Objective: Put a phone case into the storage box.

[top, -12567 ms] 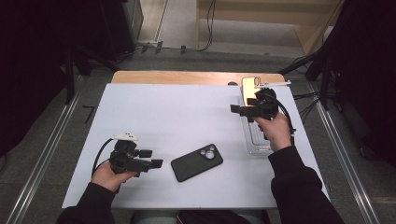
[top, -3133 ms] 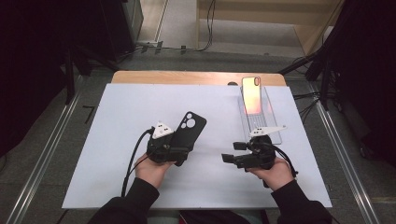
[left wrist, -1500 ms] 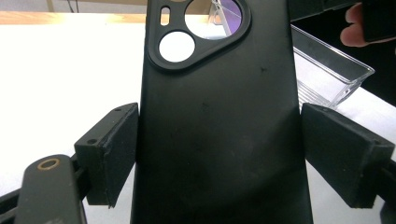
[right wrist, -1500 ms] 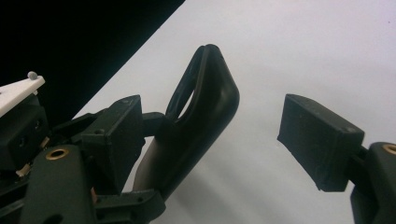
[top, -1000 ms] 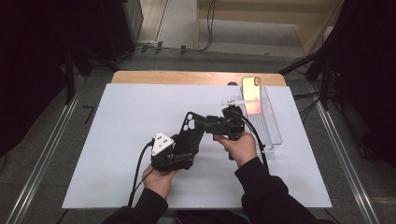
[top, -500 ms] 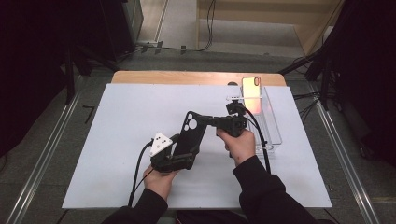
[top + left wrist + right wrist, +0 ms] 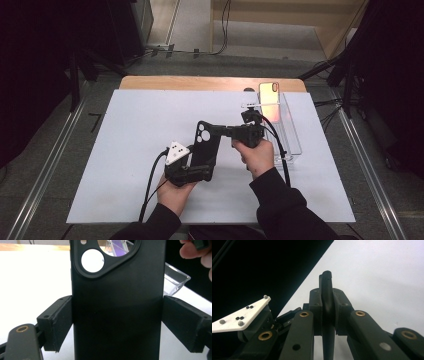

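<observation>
We hold the black case (image 7: 204, 147) above the middle of the table (image 7: 125, 150), lifted off the white surface, with its camera cut-out at 12 o'clock. The left tool (image 7: 192, 170) grasps it at the lower end; in the left gripper view the pads (image 7: 58, 321) press on both long sides of the case (image 7: 117, 305). The right tool (image 7: 220, 131) comes from 3 o'clock and its jaws have just been closing; in the right gripper view they are now clenched on the thin edge of the case (image 7: 327, 307).

What can go wrong, in our judgement: the case looks like soft matte rubber or silicone, thin and hollow, so it can bend or fold if the two tools pull in different directions. The right tool takes only a narrow strip of the edge, so this grip can slip off when we twist. If the left tool lets go too early, the case can hang and swing from one corner, or fall on the table.

At 2 o'clock stands a clear plastic tray (image 7: 292, 145), hard and shiny, with a phone (image 7: 270, 100) in its far end, whose glossy face reflects orange light. The right hand (image 7: 255, 155) is near this tray, and a wide move toward it can knock it.
</observation>
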`<state>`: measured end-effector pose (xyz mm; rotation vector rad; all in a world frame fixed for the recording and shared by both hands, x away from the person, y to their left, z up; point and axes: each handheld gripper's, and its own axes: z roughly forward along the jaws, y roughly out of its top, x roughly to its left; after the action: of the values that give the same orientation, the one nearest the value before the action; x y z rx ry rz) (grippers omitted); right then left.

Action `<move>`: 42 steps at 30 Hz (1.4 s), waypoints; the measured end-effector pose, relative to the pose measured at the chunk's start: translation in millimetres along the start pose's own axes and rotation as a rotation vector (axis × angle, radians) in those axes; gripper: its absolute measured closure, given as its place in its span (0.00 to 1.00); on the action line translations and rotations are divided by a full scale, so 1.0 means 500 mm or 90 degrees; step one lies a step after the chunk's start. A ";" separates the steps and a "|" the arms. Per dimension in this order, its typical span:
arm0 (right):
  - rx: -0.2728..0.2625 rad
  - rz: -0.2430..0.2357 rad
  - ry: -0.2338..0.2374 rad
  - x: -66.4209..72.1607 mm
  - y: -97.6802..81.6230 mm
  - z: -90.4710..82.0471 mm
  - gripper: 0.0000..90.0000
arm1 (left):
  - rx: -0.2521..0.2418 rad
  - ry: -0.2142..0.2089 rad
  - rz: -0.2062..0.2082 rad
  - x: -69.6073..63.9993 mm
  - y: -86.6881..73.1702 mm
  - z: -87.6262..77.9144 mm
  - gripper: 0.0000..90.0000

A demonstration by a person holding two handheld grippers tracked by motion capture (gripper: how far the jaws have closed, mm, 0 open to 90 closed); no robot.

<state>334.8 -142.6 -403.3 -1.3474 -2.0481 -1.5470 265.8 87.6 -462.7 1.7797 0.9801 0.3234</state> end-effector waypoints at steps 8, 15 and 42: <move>-0.024 -0.033 -0.045 0.006 0.007 -0.023 0.86 | 0.046 -0.006 0.005 -0.012 0.013 -0.001 0.14; -0.037 -0.065 -0.077 0.006 0.010 -0.040 0.86 | 0.096 -0.049 -0.018 0.003 0.031 -0.006 0.15; -0.021 -0.159 -0.084 -0.004 -0.014 -0.084 0.86 | 0.205 -0.180 0.067 0.065 0.118 -0.033 0.18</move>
<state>317.3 -180.0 -391.7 -1.2771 -2.3587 -1.6341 303.4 114.8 -411.3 2.1042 0.7678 -0.0272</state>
